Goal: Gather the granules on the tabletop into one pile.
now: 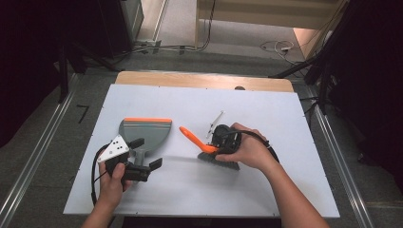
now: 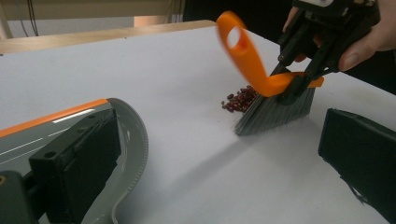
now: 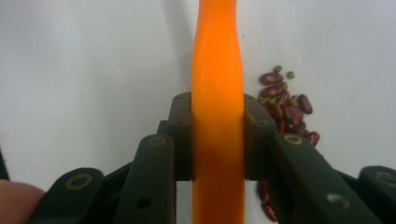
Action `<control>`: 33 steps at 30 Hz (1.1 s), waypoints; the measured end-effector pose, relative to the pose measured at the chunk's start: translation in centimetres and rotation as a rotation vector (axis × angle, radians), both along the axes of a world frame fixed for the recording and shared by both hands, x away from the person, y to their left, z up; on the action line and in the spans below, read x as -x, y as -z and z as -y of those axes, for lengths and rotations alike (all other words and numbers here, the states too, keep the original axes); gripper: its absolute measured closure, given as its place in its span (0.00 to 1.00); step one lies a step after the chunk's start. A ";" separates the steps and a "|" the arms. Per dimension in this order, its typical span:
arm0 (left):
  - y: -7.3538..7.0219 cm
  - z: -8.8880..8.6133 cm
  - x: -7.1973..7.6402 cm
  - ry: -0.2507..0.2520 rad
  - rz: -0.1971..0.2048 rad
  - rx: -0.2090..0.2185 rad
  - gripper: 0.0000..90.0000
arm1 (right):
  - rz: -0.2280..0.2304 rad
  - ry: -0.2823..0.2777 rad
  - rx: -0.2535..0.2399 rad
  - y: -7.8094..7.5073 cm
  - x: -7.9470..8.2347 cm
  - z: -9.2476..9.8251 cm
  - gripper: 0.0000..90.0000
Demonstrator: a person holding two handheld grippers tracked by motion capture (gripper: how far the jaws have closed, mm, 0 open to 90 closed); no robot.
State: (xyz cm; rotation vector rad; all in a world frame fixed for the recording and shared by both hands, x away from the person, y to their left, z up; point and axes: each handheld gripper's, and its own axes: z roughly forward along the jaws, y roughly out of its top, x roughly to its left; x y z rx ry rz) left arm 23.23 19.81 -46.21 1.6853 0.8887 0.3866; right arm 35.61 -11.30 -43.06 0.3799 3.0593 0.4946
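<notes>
The step in hand looks like sweeping: the right tongs [image 1: 219, 144] are clamped on the orange handle of the brush [image 2: 273, 106], one jaw pressed to each side of it in the right gripper view. The bristles rest on the white desk [image 1: 266, 114], right of centre, and a small heap of beans [image 2: 240, 99] (red ones mostly, a few green among them) lies just beside them on the far side in the left gripper view. The handle is blurred there, so the brush seems to be mid-stroke.

The left tongs [image 1: 145, 154] stand apart at the grey stem of the dustpan [image 1: 145, 133], one jaw on each side; whether the pads touch it I cannot tell. The pan lies flat on the desk left of centre, its orange lip turned toward the far edge, near the brush but not touching it.

As I judge it, the beans have not yet reached the pan. The next move calls for the brush to get behind the heap and push it across the bare desk toward the pan, while the left tongs close on the stem and turn the lip to face the oncoming beans, holding it down so nothing slips under.
</notes>
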 end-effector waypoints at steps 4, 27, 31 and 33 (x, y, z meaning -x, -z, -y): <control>0.0 -0.1 -0.1 -0.003 -0.003 -0.002 0.00 | 0.026 0.083 0.019 -0.1 -0.8 0.3 0.77; 0.1 -0.1 -0.1 -0.016 0.008 -0.010 0.00 | 0.063 0.319 -0.350 -2.4 1.9 10.6 0.77; 0.2 0.1 -0.1 -0.013 0.006 -0.012 0.00 | 0.066 0.376 -0.378 -1.9 2.5 12.9 0.76; 0.3 0.2 -0.1 -0.011 0.005 -0.018 0.00 | 0.067 0.396 -0.393 -1.6 2.9 14.0 0.77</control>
